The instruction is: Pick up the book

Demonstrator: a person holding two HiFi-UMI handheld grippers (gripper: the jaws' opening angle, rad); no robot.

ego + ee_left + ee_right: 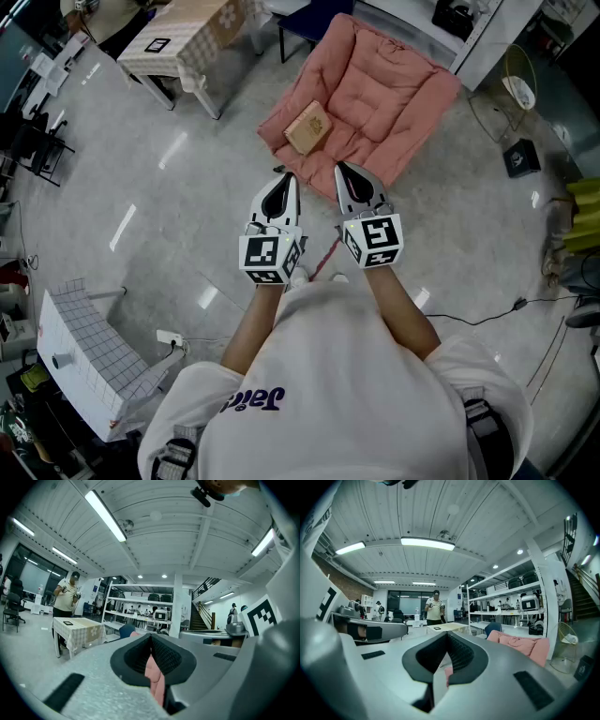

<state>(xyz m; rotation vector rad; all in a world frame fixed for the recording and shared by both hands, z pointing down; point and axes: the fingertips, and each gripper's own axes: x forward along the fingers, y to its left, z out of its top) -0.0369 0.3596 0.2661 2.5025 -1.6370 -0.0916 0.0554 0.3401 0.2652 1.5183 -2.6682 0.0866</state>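
Found brown book (308, 127) lying flat on pink cushion (384, 89), toward the cushion's near-left edge, untouched. Located left gripper (283, 180) and right gripper (348, 174) side by side just short of the cushion's near edge, both level, both apart from the book. Read 2 pairs of jaws as closed tip to tip, nothing between them. Noted table with checked cloth (183, 42) left of the cushion, 1 person (65, 595) standing beside it.

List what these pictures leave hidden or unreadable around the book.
- Cover print on the book: too small, head view.
- Left gripper view: book hidden behind the shut left gripper; only a sliver of pink cushion shows.
- Right gripper view: book out of sight, seemingly behind the right gripper.
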